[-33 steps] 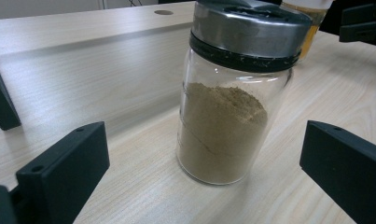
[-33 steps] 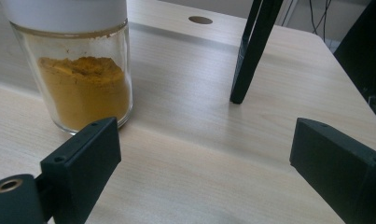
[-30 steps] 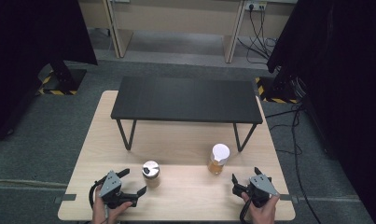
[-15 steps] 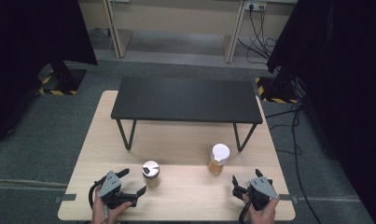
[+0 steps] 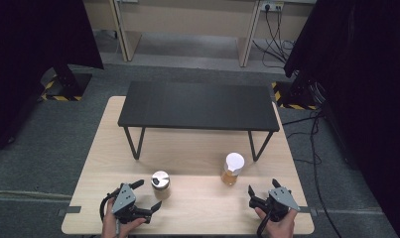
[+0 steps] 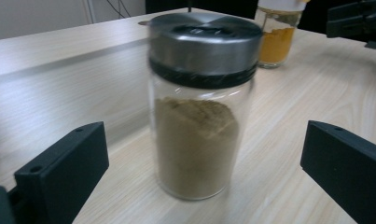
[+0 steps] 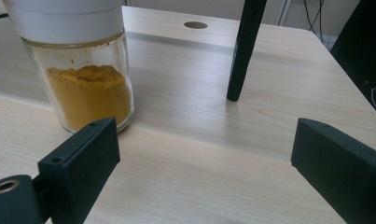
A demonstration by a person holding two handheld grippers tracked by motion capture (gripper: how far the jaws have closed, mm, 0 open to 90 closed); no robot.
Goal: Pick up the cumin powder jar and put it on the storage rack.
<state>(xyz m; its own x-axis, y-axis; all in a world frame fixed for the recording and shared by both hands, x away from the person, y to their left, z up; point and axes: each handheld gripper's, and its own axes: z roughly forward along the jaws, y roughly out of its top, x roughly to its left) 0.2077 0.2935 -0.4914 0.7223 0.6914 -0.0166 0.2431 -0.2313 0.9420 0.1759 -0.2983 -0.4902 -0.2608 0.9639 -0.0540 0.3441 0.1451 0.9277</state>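
Observation:
A glass jar of brown powder with a silver lid [image 5: 160,184] stands on the wooden table [image 5: 197,148] near its front. My left gripper [image 5: 149,195] is open just in front and left of it. In the left gripper view the jar [image 6: 199,107] stands upright between the spread jaws, touching neither. A white-lidded jar of orange powder [image 5: 232,168] stands to the right. My right gripper [image 5: 262,187] is open in front and right of that jar. In the right gripper view the orange jar [image 7: 78,70] is beyond the left jaw, with nothing between the jaws.
A low black shelf on thin legs [image 5: 197,105] spans the table's far half; one leg [image 7: 244,51] stands close ahead of the right gripper. Table edges run close behind both hands. Grey carpet and dark curtains surround the table.

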